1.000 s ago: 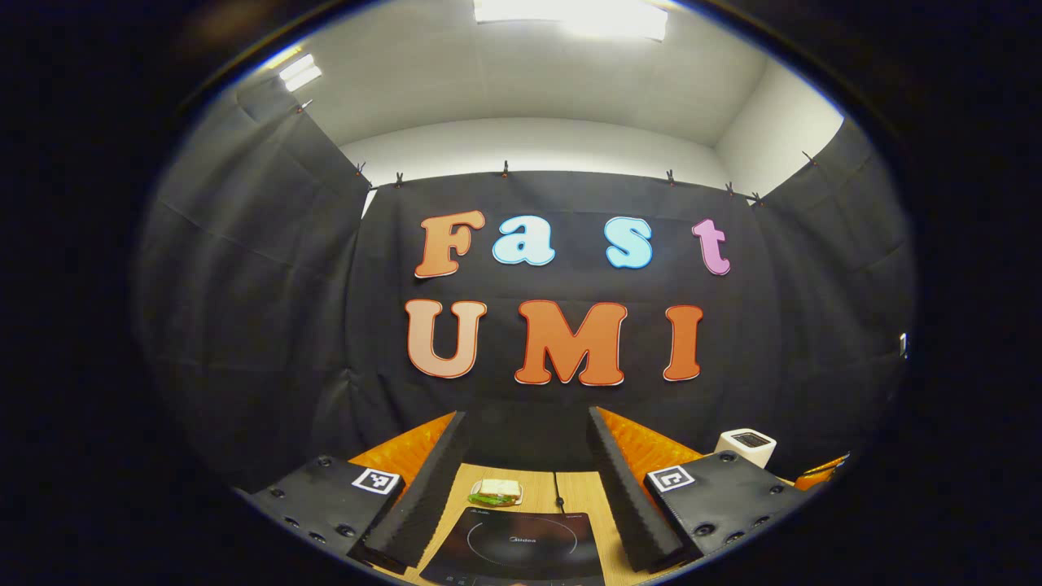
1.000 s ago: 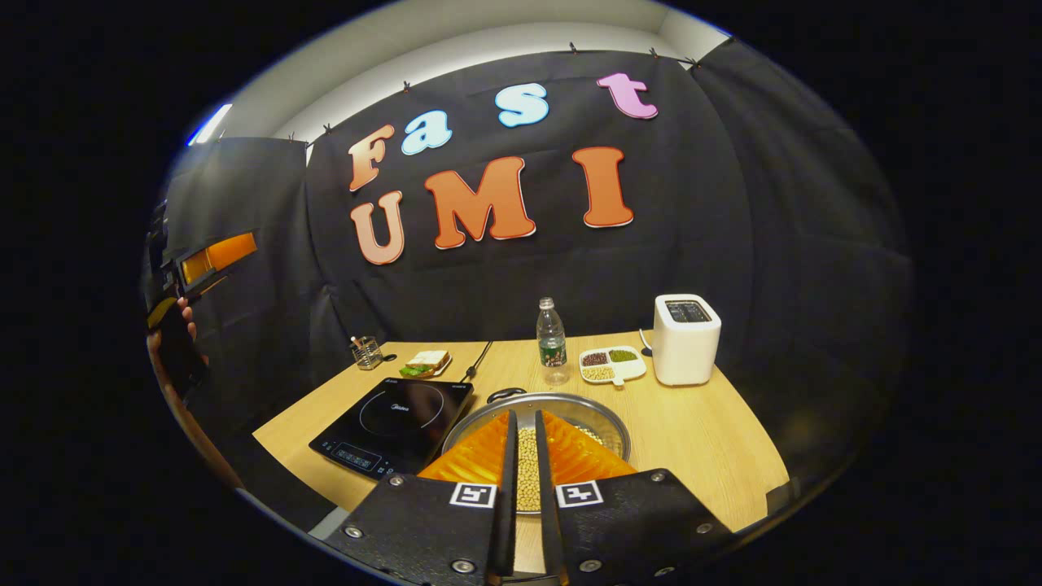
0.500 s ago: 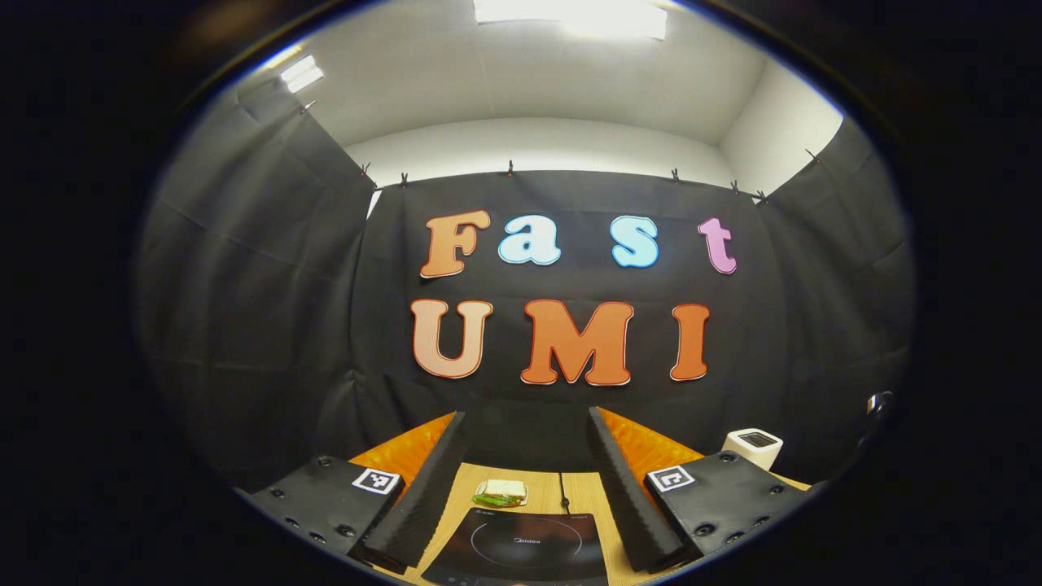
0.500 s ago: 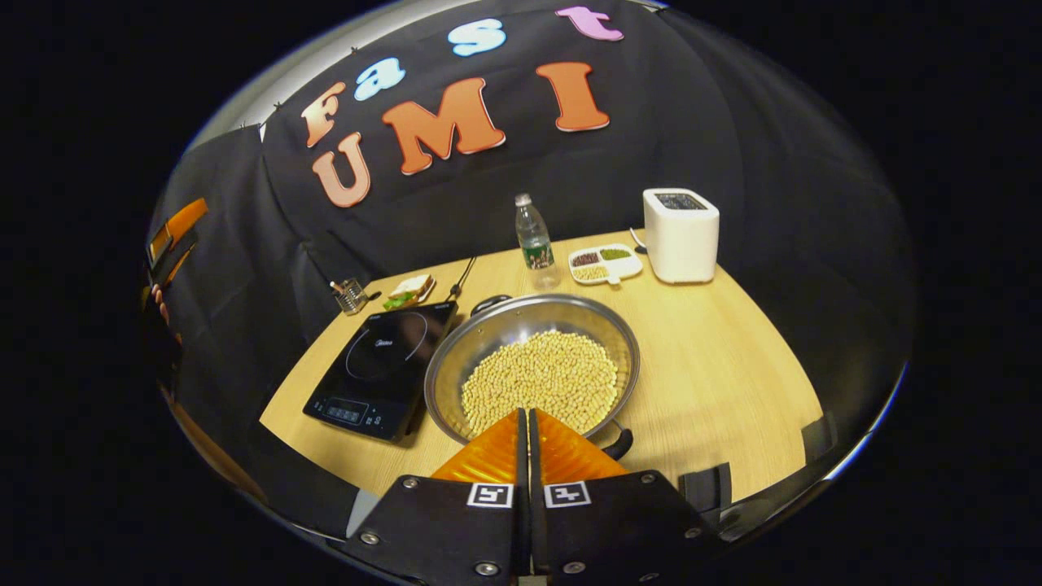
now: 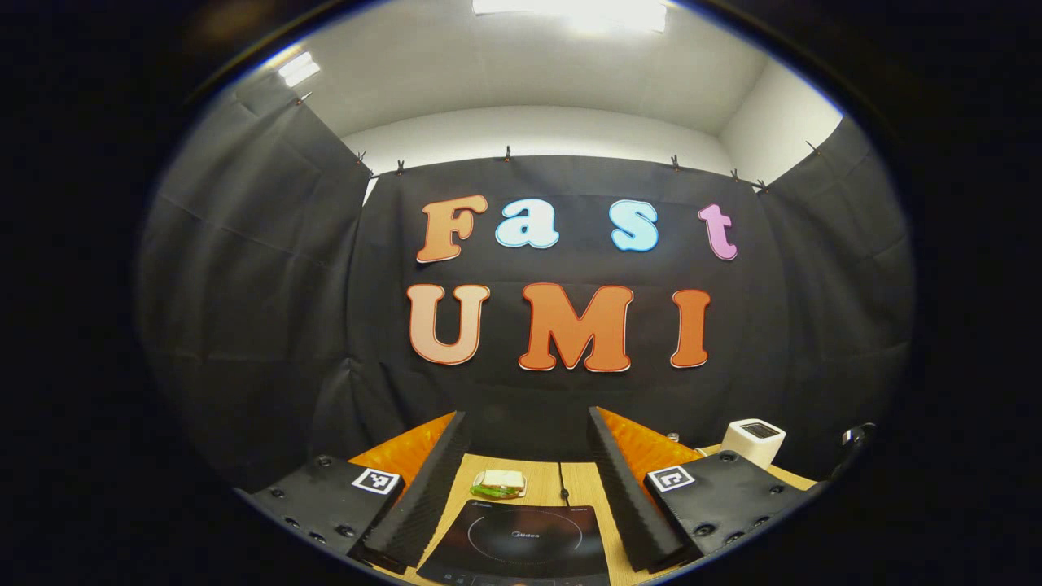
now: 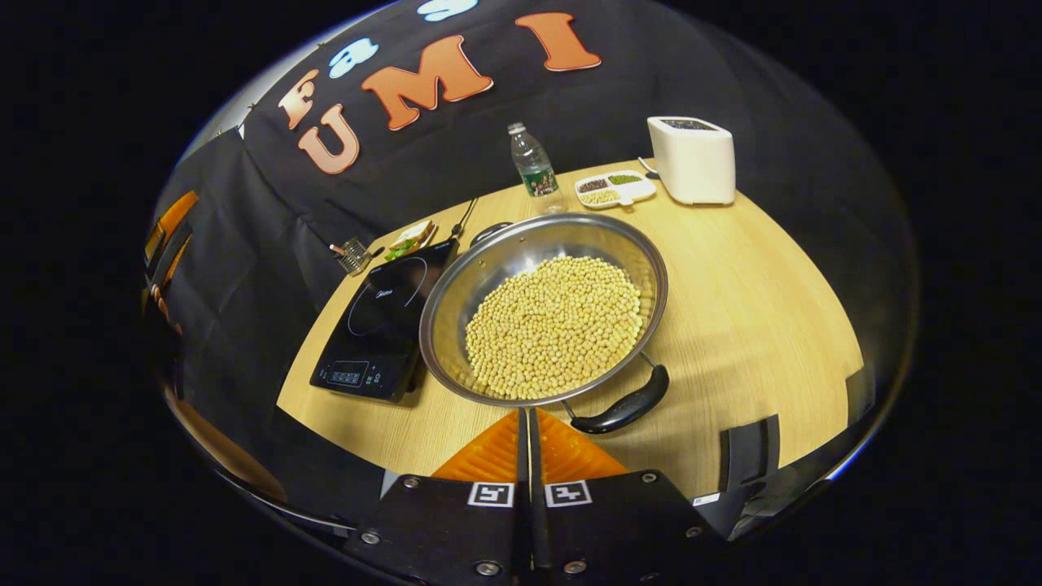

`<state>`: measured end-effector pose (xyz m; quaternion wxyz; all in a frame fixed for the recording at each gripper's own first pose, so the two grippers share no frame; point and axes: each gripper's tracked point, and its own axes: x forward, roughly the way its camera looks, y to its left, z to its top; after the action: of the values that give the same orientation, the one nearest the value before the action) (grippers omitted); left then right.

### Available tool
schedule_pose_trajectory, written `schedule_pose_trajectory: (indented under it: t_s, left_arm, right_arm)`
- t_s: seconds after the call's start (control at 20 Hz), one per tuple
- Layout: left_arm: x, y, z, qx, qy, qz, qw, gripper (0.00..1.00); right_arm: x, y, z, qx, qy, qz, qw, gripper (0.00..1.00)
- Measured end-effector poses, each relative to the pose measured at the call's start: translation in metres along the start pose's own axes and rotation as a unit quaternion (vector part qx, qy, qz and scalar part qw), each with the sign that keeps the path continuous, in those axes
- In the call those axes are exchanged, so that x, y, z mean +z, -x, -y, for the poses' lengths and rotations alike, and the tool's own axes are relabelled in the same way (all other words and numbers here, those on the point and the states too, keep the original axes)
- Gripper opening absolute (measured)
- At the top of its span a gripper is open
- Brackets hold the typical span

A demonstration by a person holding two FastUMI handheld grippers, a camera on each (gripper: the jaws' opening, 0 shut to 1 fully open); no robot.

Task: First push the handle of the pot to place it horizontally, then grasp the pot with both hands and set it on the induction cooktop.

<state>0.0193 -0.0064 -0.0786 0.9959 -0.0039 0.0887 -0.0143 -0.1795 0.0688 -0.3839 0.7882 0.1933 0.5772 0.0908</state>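
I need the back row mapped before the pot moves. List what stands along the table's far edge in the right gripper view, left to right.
Small wire holder → sandwich on a plate → water bottle → divided dish of beans → white toaster.

Shiny metal pot [image 6: 521,268] — (wood-look) table [image 6: 757,309].
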Motion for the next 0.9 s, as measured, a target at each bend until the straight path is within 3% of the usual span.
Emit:
schedule_pose_trajectory:
  t_s: [0.4, 0.9]
  left_arm:
    - [0.0, 0.001, -0.003, 0.005, -0.01, 0.006, 1.0, 0.95]
    - [-0.004, -0.004, -0.004, 0.008, -0.011, 0.007, 1.0, 0.95]
  right_arm:
    - [-0.031, -0.025, 0.009, -0.002, -0.039, -0.082, 0.996, 0.0]
    - [-0.021, -0.035, 0.035, -0.047, -0.081, -0.093, 0.991, 0.0]
